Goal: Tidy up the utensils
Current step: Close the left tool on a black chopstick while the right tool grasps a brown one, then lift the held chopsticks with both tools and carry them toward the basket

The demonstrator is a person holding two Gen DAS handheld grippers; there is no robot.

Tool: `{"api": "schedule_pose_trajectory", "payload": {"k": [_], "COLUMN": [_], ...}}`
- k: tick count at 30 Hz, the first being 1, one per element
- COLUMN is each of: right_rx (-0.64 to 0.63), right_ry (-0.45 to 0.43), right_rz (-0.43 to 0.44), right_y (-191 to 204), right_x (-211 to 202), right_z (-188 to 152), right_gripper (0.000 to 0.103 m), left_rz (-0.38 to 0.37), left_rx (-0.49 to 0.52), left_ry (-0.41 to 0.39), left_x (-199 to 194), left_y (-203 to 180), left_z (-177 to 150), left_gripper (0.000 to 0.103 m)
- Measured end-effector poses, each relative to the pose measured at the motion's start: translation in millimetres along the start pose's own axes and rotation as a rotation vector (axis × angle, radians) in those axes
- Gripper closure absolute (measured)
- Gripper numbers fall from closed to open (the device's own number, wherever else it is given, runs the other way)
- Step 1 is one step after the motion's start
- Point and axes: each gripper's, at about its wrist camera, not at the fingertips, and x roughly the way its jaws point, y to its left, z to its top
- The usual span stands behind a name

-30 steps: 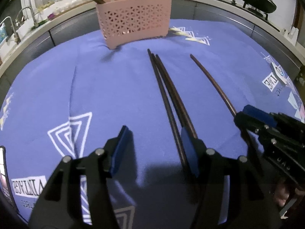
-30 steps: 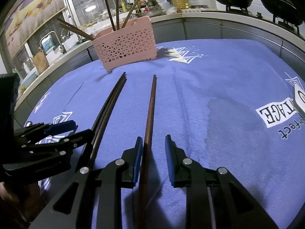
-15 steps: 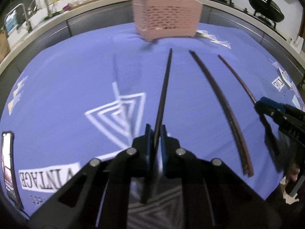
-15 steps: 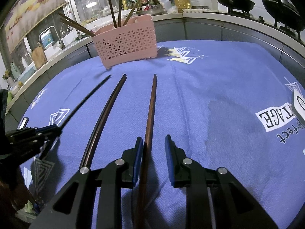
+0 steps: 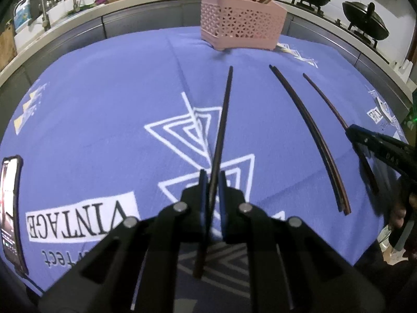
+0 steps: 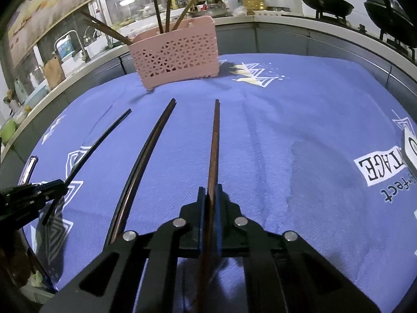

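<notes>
My left gripper (image 5: 212, 180) is shut on a dark chopstick (image 5: 222, 122), held above the blue cloth and pointing toward the pink basket (image 5: 241, 22). My right gripper (image 6: 210, 195) is shut on a brown chopstick (image 6: 214, 143) that also points toward the pink basket (image 6: 177, 54). Between them a pair of dark chopsticks (image 5: 310, 133) lies on the cloth, also in the right wrist view (image 6: 143, 161). The basket holds several upright chopsticks (image 6: 159, 5). The left gripper shows at the right wrist view's left edge (image 6: 52, 190), and the right gripper at the left wrist view's right edge (image 5: 365, 140).
The blue printed cloth (image 6: 299, 130) covers the table. A phone (image 5: 10, 208) lies at its left edge. Woks (image 6: 325, 2) stand on a stove behind, and a sink with a tap (image 5: 39, 7) is at the back left.
My left gripper shut on one dark chopstick and lifted it leftward, away from the pair. My right gripper closed on the brown chopstick.
</notes>
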Motion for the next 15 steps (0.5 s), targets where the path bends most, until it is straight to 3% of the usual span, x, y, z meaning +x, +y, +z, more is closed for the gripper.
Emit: {"api": "schedule_pose_trajectory", "payload": {"k": [5,7,15], "right_rx": [0.018,0.02,-0.035], "right_ry": [0.02,0.031,0.054], "right_rz": [0.004,0.006,-0.011], "right_y": [-6,-7,-1], "right_x": [2,3,11], "right_z": [5,8,18], "right_gripper": [0.095,0.095,0.095], "left_rz": [0.005,0.009,0.038], "left_rx": [0.018,0.023,0.047], "left_ry": [0.004,0.005,0.0], "left_x": [3,4,16], "left_y": [-3,-5,-13], "left_z": [6,9,23], "left_gripper": [0.084,0.074,0.069]}}
